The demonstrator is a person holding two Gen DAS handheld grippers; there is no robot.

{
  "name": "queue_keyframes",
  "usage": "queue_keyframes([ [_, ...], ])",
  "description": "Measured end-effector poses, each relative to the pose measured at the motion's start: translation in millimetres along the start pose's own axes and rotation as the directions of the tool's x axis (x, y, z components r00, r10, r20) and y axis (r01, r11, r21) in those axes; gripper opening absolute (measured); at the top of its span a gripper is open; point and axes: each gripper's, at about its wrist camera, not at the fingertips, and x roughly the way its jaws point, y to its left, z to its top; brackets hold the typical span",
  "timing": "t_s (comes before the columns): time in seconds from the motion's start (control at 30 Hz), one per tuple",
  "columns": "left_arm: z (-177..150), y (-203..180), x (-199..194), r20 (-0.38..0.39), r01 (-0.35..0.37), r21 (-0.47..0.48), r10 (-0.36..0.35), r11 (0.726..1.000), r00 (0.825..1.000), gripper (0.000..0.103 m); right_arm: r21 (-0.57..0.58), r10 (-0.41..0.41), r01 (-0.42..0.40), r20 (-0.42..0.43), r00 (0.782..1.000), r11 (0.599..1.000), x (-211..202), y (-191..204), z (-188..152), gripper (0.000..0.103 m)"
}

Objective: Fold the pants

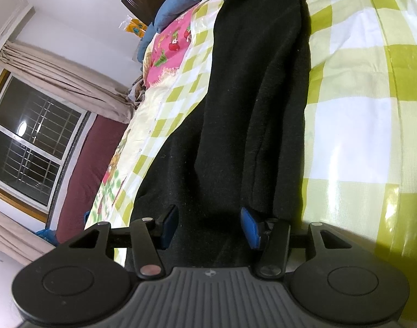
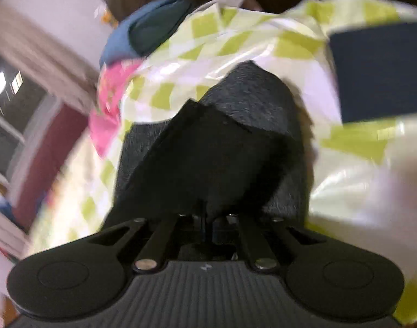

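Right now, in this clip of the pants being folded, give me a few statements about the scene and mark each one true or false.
1. The pants are black. True.
2. They lie on a plain blue sheet. False: the checked cover is green and white.
3. The right gripper is shut on the pants fabric. True.
4. The left gripper has its jaws clamped together. False: its blue pads stand apart, with the pants between them.
5. A window with a grille shows at the left. True.
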Motion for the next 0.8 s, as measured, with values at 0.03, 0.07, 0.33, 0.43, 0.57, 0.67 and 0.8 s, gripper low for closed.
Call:
queue_keyframes([
  [0.03, 0, 0, 0, 0.001, 0.001, 0.006, -0.001, 1.000, 1.000, 0.064, 0.024, 0.026, -0.026, 0.009, 1.000, 0.999, -2, -5, 0, 0.007],
  [0.07, 0, 0, 1, 0.002, 0.002, 0.013, -0.002, 1.000, 1.000, 0.064, 0.023, 0.031, -0.031, 0.011, 0.999, 0.999, -2, -5, 0, 0.008],
  [0.33, 3, -2, 2, -0.002, 0.002, 0.025, -0.002, 1.000, 1.000, 0.064, -0.068, 0.071, -0.067, 0.053, 0.996, 0.995, -8, 31, 24, 0.010],
  [0.43, 2, -2, 3, -0.001, 0.001, 0.024, -0.001, 1.000, 1.000, 0.064, -0.150, -0.044, 0.057, 0.087, 0.995, 0.987, -2, 38, 32, 0.011],
  [0.57, 1, -1, 3, 0.003, 0.000, 0.004, 0.000, 1.000, 1.000, 0.064, -0.091, -0.079, 0.089, 0.109, 0.991, 0.992, -15, 15, 32, 0.015],
  [0.67, 0, -2, 2, 0.008, -0.003, 0.008, 0.003, 1.000, 1.000, 0.064, -0.071, -0.086, 0.096, 0.137, 0.987, 0.993, -35, 0, 26, 0.031],
  [0.8, 1, -2, 2, 0.004, -0.005, 0.016, 0.005, 1.000, 1.000, 0.064, 0.036, -0.015, 0.012, 0.108, 0.994, 0.999, -53, -22, 16, 0.037],
])
